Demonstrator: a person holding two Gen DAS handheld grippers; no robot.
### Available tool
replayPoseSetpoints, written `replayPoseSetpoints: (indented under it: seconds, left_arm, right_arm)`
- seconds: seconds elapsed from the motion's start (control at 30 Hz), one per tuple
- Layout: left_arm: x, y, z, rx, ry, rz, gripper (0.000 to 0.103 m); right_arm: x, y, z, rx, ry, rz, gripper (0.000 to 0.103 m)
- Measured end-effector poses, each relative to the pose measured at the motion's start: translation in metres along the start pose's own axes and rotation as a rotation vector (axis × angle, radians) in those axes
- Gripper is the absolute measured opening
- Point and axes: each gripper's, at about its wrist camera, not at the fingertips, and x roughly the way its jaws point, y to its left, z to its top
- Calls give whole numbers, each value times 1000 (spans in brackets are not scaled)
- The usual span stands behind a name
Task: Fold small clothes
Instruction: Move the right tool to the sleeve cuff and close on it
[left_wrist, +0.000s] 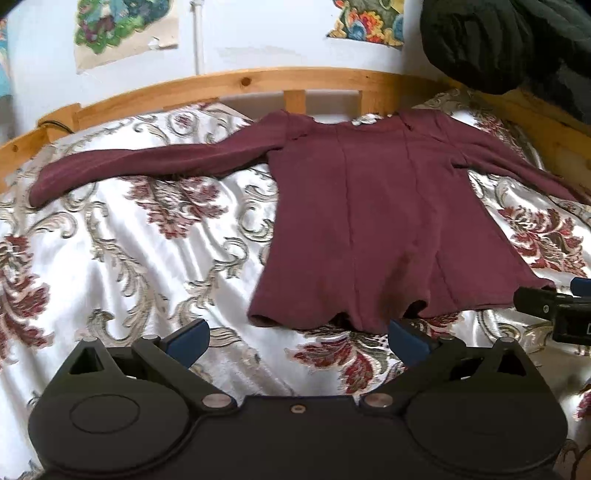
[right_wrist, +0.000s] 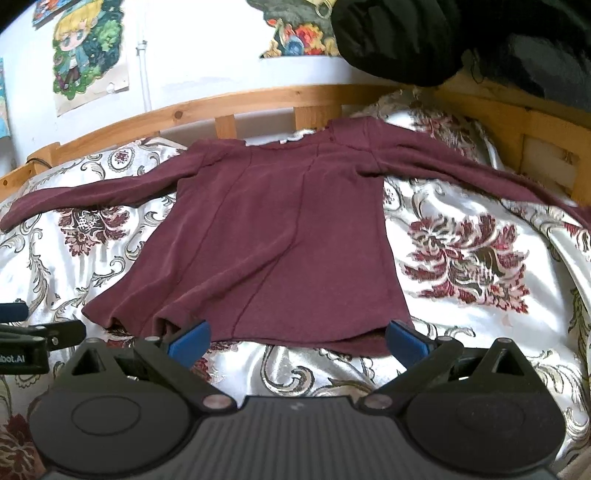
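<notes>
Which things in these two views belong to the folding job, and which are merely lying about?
Belonging to the job:
maroon long-sleeved top, spread flat
left gripper, open
right gripper, open
floral bedspread, the work surface

Lying about:
wall posters
wooden bed frame
black garment, upper right
</notes>
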Motion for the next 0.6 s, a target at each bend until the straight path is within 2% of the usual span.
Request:
replayPoseSetpoints:
  seconds: [0.1, 0.17, 0.27, 0.4, 0.5, 0.6]
  left_arm:
    - [4, -1, 13, 54, 6, -69, 102]
    - [6, -6, 27, 118, 10, -81, 102]
    - [4, -15, 55, 186, -11, -84, 102]
    - [7, -30, 94, 179, 3, -103, 102]
    - [12, -41, 115, 166, 31, -116, 102]
    - [16, -49, 124, 111, 24, -117, 102]
  right_arm:
    - [-3, -12, 6, 31, 21, 29, 103]
    - [-6, -24, 16, 53, 16, 26, 103]
    - [-9, -49, 35, 103, -38, 5, 103]
    - [-5, -99, 60, 189, -102, -55, 103]
    - [6, -138, 79, 228, -122, -150, 103]
    - [17, -175, 93, 263, -123, -234, 103]
